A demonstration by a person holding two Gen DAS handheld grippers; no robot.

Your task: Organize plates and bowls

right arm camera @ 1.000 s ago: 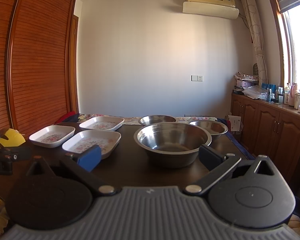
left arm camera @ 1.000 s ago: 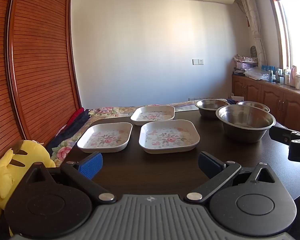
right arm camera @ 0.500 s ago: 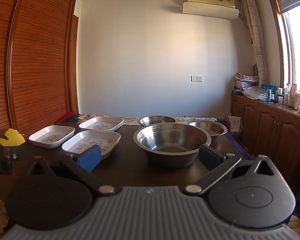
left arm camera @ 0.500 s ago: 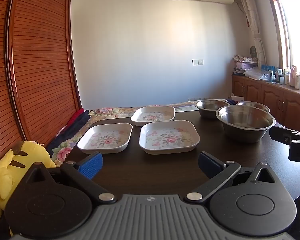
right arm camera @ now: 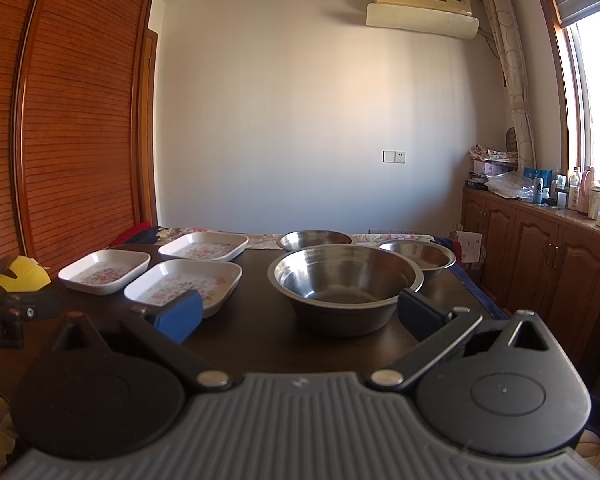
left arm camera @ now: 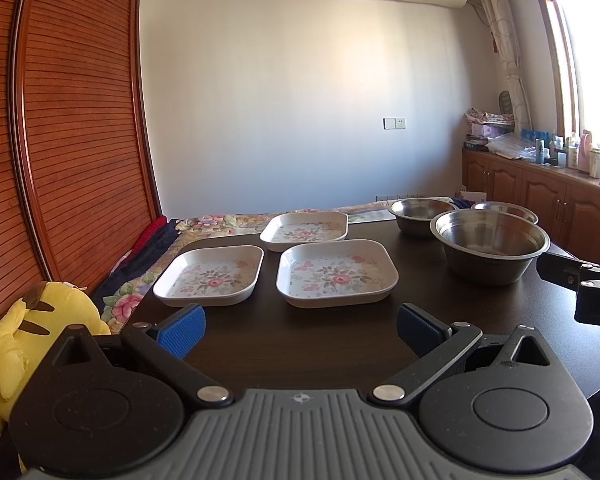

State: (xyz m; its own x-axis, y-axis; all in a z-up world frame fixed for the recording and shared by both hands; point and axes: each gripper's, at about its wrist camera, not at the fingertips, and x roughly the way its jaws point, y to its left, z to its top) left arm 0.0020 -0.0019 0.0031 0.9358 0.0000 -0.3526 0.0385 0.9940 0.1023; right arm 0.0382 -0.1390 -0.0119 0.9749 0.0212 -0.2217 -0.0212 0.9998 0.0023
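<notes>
On the dark brown worktop (left arm camera: 300,344) lie three white square plates with pink flower pattern, each flat and apart from the others: the near right plate (left arm camera: 337,273), the near left plate (left arm camera: 210,276) and the far plate (left arm camera: 304,231). To their right stand three round steel bowls: the large bowl (left arm camera: 490,249) in front, and two smaller ones behind it, the left small bowl (left arm camera: 422,216) and the right small bowl (left arm camera: 505,209), which the large one partly hides. Nothing is stacked yet, so the task seems to be at its beginning.

The left tongs (left arm camera: 298,330) hang over the near edge, facing the plates, with the blue pads wide apart and nothing between them. The right tongs (right arm camera: 300,312) are also spread wide and empty, facing the large bowl (right arm camera: 346,280).

The plate rims are low and sloped, so I think a pad could slip off and the plate could drop. The steel bowls look smooth and shiny; a grip on the thin rim may tilt the bowl. The near left plate lies near the worktop edge, above a flowered bedcover (left arm camera: 204,224) and a yellow plush toy (left arm camera: 32,336), so a push could send it off
</notes>
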